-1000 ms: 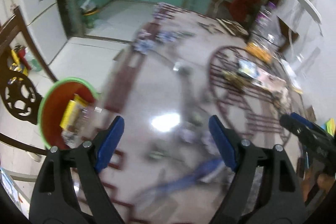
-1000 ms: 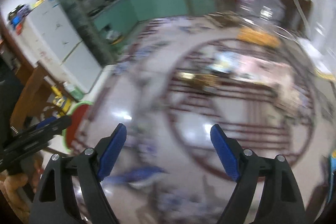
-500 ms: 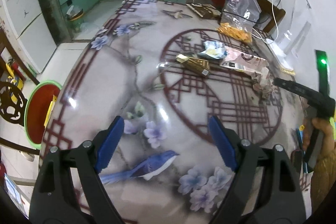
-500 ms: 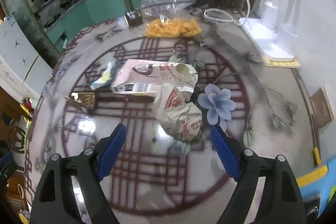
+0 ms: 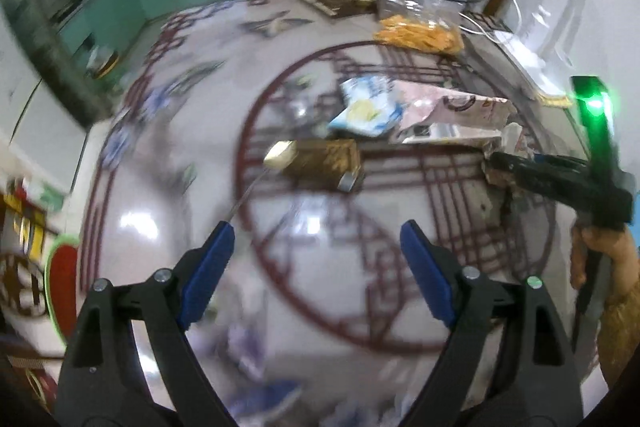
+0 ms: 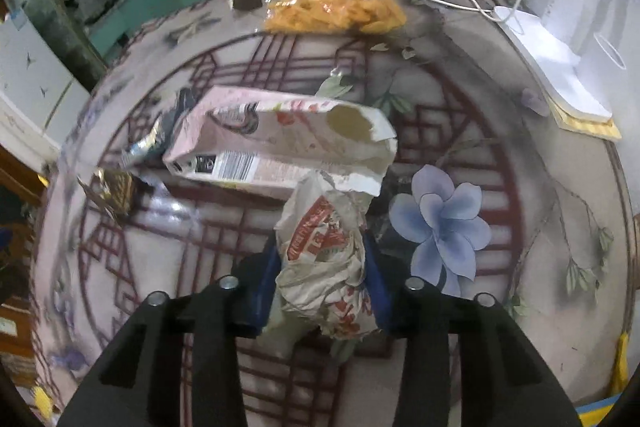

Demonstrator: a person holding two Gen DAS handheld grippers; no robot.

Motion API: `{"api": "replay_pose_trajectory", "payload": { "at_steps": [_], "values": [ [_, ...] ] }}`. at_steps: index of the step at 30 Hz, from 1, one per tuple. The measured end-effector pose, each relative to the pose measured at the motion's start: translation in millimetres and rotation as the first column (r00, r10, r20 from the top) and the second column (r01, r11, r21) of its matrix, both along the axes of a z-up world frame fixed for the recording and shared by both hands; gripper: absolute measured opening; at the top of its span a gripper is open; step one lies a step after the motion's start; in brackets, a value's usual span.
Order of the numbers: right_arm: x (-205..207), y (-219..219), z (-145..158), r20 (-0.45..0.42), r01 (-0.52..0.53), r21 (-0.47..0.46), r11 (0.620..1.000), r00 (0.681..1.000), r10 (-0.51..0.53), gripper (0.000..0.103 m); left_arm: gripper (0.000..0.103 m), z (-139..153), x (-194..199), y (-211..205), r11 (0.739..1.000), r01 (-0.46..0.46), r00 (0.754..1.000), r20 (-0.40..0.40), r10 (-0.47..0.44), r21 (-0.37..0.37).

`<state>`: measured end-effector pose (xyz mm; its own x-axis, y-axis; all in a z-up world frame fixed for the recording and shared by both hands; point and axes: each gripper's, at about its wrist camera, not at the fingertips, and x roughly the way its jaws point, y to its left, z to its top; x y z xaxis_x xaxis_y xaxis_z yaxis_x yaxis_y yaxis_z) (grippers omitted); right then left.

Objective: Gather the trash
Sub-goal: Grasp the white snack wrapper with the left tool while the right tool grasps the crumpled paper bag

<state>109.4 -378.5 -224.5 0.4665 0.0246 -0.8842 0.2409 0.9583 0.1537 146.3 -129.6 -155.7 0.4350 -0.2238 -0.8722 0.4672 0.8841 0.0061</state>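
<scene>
Right wrist: one crumpled wrapper (image 6: 324,267) gripped, one carton (image 6: 280,147).

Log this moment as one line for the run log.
right gripper: shut on crumpled wrapper | left gripper: open, empty, above table | pink carton: on table

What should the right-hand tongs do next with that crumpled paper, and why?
Probably lift it off the table. The right tongs are already shut on the crumpled wrapper, which seems to touch the torn pink carton behind it, so a short lift should free it before carrying it toward the red bin at the table's left edge.
</scene>
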Motion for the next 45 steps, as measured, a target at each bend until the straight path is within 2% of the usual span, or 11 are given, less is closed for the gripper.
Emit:
{"api": "replay_pose_trajectory", "payload": {
  "at_steps": [9,13,15,17,18,27,28,31,39,42,45],
  "values": [
    [-15.8,-20.7,14.0,0.049,0.071,0.102,0.992,0.996,-0.077,0.039,0.082,-53.9,63.2,-78.1,0.981,0.146,0.988,0.034,-0.152,0.128],
    [-15.9,-27.7,8.8,0.04,0.095,0.123,0.988,0.994,-0.101,0.04,0.06,-67.7,76.0,-89.3,0.978,0.162,0.986,0.024,-0.166,0.133],
    [-14.5,-27.0,7.6,0.039,0.098,0.126,0.987,0.994,-0.103,0.04,0.039,-74.4,80.2,-93.1,0.976,0.174,0.984,0.006,-0.176,0.134],
    [-13.1,-25.5,7.7,0.042,0.093,0.127,0.988,0.994,-0.099,0.04,0.006,-78.4,83.5,-93.2,0.976,0.176,0.984,-0.019,-0.175,0.125],
    [-12.8,-24.2,8.6,0.044,0.09,0.127,0.988,0.994,-0.096,0.04,0.002,-79.0,84.3,-92.8,0.978,0.173,0.985,-0.025,-0.172,0.119],
    [-19.2,-6.6,27.1,0.083,0.059,0.119,0.991,0.994,-0.069,0.041,0.0,-51.1,74.1,-80.9,0.985,0.162,0.986,0.016,-0.163,0.064],
    [-20.9,-5.5,28.4,0.085,0.058,0.12,0.991,0.994,-0.068,0.041,0.011,-50.2,73.8,-81.1,0.984,0.168,0.986,0.013,-0.169,0.06],
    [-26.3,-3.6,30.2,0.086,0.061,0.121,0.991,0.994,-0.071,0.042,0.065,-46.0,73.6,-80.8,0.985,0.172,0.984,0.039,-0.173,0.027],
    [-25.9,-15.8,16.9,0.064,0.101,0.144,0.984,0.992,-0.111,0.042,0.063,-63.3,95.0,-113.3,0.974,0.226,0.974,0.005,-0.226,0.009],
    [-23.7,-20.3,10.8,0.052,0.11,0.149,0.983,0.992,-0.119,0.042,0.045,-69.0,105.4,-117.4,0.975,0.215,0.976,-0.021,-0.217,-0.047],
    [-21.5,-22.2,5.8,0.045,0.115,0.156,0.981,0.991,-0.124,0.042,0.007,-69.4,111.5,-122.4,0.976,0.208,0.977,-0.037,-0.211,-0.06]
  ]
}}
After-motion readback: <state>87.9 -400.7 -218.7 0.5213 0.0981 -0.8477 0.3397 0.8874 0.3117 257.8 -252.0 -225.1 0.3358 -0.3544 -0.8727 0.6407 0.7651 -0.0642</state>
